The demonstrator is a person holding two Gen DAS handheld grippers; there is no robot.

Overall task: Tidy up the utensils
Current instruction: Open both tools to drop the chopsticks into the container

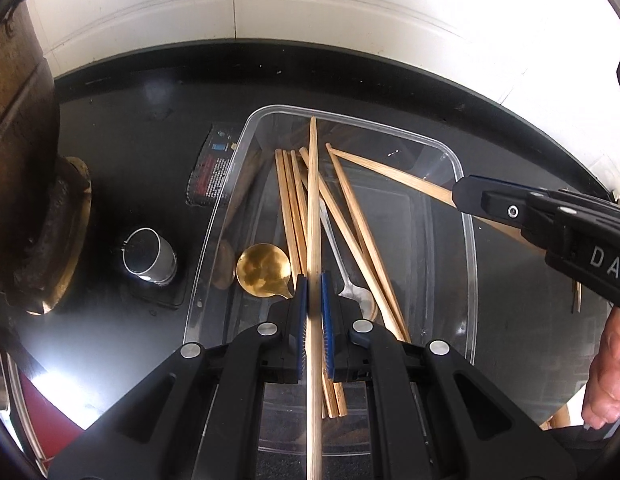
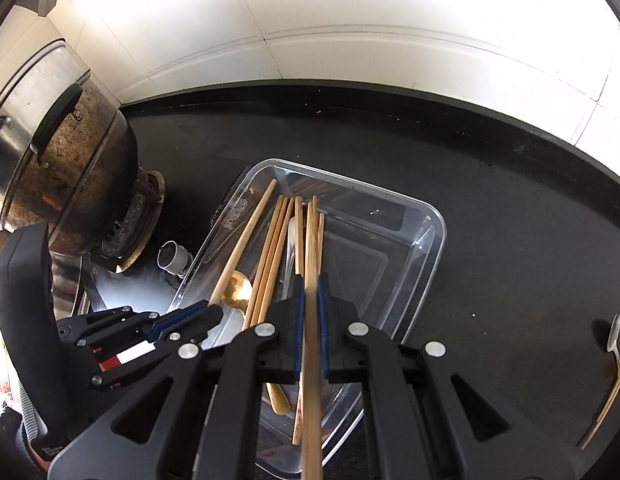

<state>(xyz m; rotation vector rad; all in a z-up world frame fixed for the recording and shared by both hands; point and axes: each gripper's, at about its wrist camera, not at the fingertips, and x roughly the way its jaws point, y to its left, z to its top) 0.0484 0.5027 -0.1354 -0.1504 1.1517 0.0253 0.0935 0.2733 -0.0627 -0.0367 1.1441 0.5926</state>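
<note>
Already most utensils lie inside the clear tub (image 1: 468, 240): chopsticks (image 1: 289, 208), a gold spoon (image 1: 263, 268); each gripper, left (image 1: 314, 292) and right (image 2: 311, 292), clamps one chopstick over it; two spoons (image 2: 614, 354) wait on the counter beside the tub.

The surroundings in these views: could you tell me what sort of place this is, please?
Most likely a home kitchen: a worn pot sits on a gas burner of a black stove top, with white wall tiles behind and a clear container of chopsticks.
</note>
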